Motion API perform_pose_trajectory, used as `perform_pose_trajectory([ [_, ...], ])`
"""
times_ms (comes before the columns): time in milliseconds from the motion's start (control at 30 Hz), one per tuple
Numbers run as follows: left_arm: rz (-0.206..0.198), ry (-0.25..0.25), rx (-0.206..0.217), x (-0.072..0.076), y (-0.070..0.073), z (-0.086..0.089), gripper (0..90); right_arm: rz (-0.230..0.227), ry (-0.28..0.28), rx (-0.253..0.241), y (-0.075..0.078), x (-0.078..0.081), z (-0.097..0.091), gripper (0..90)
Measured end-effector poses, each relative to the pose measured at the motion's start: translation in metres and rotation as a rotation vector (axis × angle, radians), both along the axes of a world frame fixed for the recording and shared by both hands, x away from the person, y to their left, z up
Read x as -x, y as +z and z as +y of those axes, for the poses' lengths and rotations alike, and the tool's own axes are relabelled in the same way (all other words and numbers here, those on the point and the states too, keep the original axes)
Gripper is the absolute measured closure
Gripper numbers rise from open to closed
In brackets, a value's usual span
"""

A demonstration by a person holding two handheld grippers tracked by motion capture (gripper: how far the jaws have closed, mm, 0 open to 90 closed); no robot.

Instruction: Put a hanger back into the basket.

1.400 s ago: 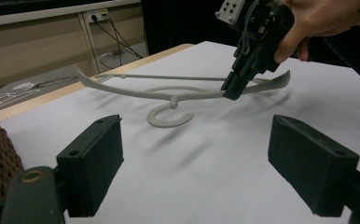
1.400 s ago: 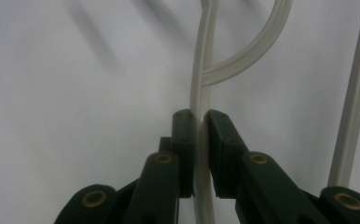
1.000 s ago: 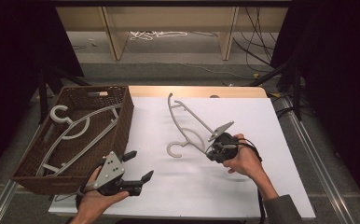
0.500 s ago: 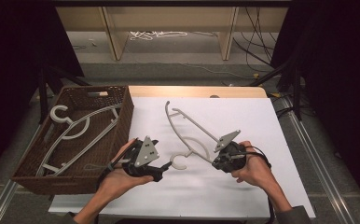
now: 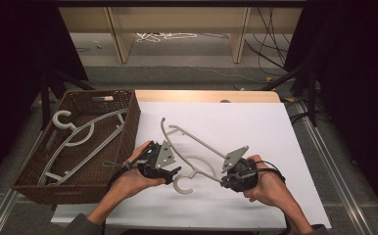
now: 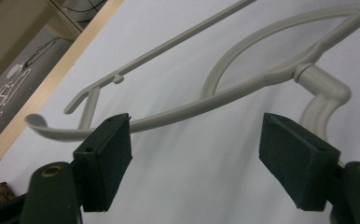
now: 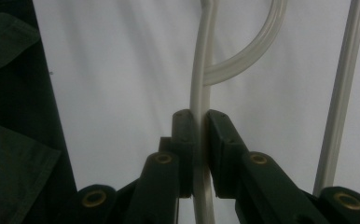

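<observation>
The white mat (image 5: 255, 122) lies bare to the far right of the hanger (image 5: 197, 147), open for passage. At the left, the basket (image 5: 128, 127) wall blocks, with hangers (image 5: 79, 139) inside it.

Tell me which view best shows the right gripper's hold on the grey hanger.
The right gripper view: its pads are clamped on the hanger bar, nothing blocking. In the high view the right gripper and hand hide that contact, though the whole hanger shows. The left gripper view shows the hanger's arm, neck and hook instead.
</observation>
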State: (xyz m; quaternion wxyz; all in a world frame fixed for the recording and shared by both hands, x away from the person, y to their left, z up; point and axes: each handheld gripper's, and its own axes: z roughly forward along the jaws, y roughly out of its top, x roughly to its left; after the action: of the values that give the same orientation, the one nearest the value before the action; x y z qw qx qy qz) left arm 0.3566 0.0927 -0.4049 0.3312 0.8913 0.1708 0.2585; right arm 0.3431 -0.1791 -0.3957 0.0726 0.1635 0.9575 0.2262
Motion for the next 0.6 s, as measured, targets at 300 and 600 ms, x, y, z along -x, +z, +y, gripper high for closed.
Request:
perform_pose_trajectory([
  [300, -0.012, -0.057, -0.026, 0.0, -0.006, -0.001, 30.7, 0.004, 0.048, 0.009, 0.004, 0.007, 0.008, 82.2],
  [600, -0.006, -0.144, -0.096, 0.0, -0.012, -0.003, 32.5, 0.014, 0.075, 0.01, 0.006, 0.012, 0.013, 82.2],
])
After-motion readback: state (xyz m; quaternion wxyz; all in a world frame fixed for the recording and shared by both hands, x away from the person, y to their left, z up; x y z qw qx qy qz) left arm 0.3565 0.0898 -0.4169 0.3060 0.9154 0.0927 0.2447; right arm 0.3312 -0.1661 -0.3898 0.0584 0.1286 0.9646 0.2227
